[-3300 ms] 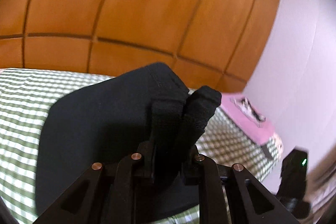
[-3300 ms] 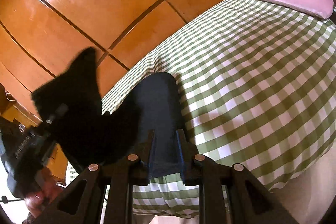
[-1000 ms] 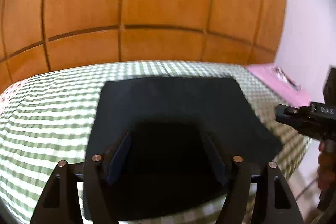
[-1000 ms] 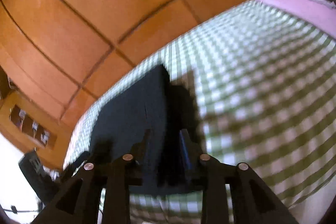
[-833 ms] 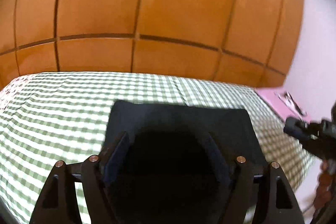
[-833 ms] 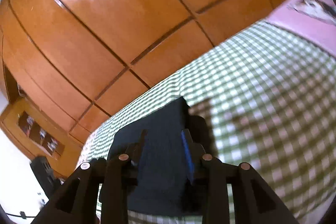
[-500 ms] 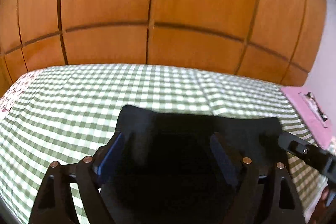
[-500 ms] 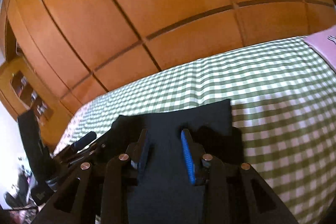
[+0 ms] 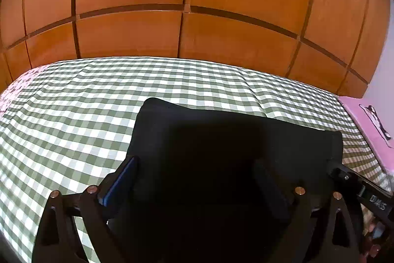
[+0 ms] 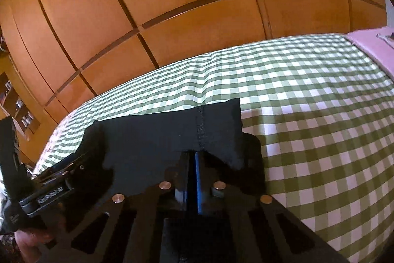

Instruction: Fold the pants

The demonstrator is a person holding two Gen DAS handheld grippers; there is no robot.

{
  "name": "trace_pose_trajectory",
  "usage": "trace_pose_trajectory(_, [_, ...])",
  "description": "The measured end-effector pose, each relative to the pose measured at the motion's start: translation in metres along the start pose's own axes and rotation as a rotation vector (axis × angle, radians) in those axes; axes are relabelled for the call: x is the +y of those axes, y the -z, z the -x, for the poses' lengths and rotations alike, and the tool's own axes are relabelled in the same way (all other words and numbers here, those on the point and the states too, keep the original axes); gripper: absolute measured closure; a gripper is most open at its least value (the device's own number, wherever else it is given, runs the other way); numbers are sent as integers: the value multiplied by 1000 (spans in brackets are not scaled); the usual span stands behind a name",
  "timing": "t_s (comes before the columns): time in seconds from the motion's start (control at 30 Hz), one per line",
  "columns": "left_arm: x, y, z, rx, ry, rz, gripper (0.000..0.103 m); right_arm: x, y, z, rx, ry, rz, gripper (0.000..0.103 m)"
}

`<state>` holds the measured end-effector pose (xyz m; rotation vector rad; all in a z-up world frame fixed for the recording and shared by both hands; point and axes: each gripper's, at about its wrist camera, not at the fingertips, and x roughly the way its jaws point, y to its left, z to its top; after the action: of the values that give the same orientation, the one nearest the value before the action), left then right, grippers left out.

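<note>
The black pants lie folded as a flat dark rectangle on the green checked bed sheet. My left gripper is open, its two fingers spread wide over the near part of the pants. My right gripper is shut on the near right edge of the pants, beside a stitched seam, and that edge is lifted a little. The right gripper also shows at the right edge of the left wrist view. The left gripper shows at the lower left of the right wrist view.
A wall of orange-brown wood panels stands behind the bed. A pink pillow with a printed picture lies at the right end of the bed. A wooden shelf stands at the far left in the right wrist view.
The left gripper let go of the pants and opened wide. The right gripper opened, then shut on the pants' near right edge. The pants now lie flat.
</note>
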<state>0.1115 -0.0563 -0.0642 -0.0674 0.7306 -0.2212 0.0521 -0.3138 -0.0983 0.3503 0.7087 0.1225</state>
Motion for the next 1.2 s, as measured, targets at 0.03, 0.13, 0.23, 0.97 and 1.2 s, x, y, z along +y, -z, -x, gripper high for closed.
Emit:
trace_pose_trajectory(0.03, [0,0,0,-3,4,2,7,3,1,-1,-7,9,12,101])
trace_pose_trajectory(0.13, [0,3,1,-13,9,5,7,7,2,-2,-25,28,40,101])
trace_pose_trajectory(0.23, [-2,3,3,-20,7,3,7,6,1,-2,-27,26,43,101])
trace_pose_trajectory(0.97, [23,43,36,33,28,47,3,0,0,1,-11,-4,8,101])
trace_pose_trajectory(1.2, [67,65,40,128,168,288,0,27,11,17,17,113,125,95])
